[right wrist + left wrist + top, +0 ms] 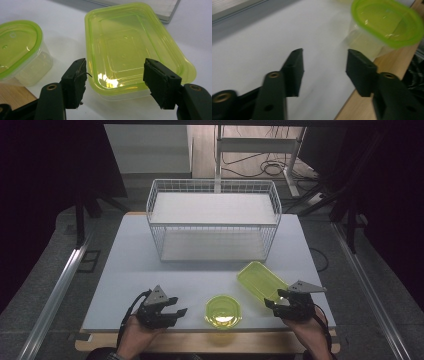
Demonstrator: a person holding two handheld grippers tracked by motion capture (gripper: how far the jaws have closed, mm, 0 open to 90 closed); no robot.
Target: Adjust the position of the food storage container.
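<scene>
Rectangular container lying near the front right corner of the surface, angled, its near end just ahead of the right tongs. In the right gripper view, that container sitting between and beyond the two black jaws, which stand apart on either side of its near end; pads not seen pressing on it. Round container at the front edge of the surface, about midway between both tongs. Left tongs near the front left, pointing toward the round container, jaws apart with nothing between them. In the left gripper view, round container ahead and off to one side of the spread jaws, well clear of them.

Both containers of translucent yellow-green plastic, glossy, catching highlights. Rectangular one shallow, with rounded corners and stepped ridges moulded into it. Round one with a clear, paler body under a bright green lid. Jaw pads matte black, the right pair frayed at the edges.

Surface white and smooth, laid over a pale wood board showing along the front edge. White wire basket with two tiers toward the back edge. Beyond, grey floor, metal rails at both sides, cables and a table frame in a dim room.
</scene>
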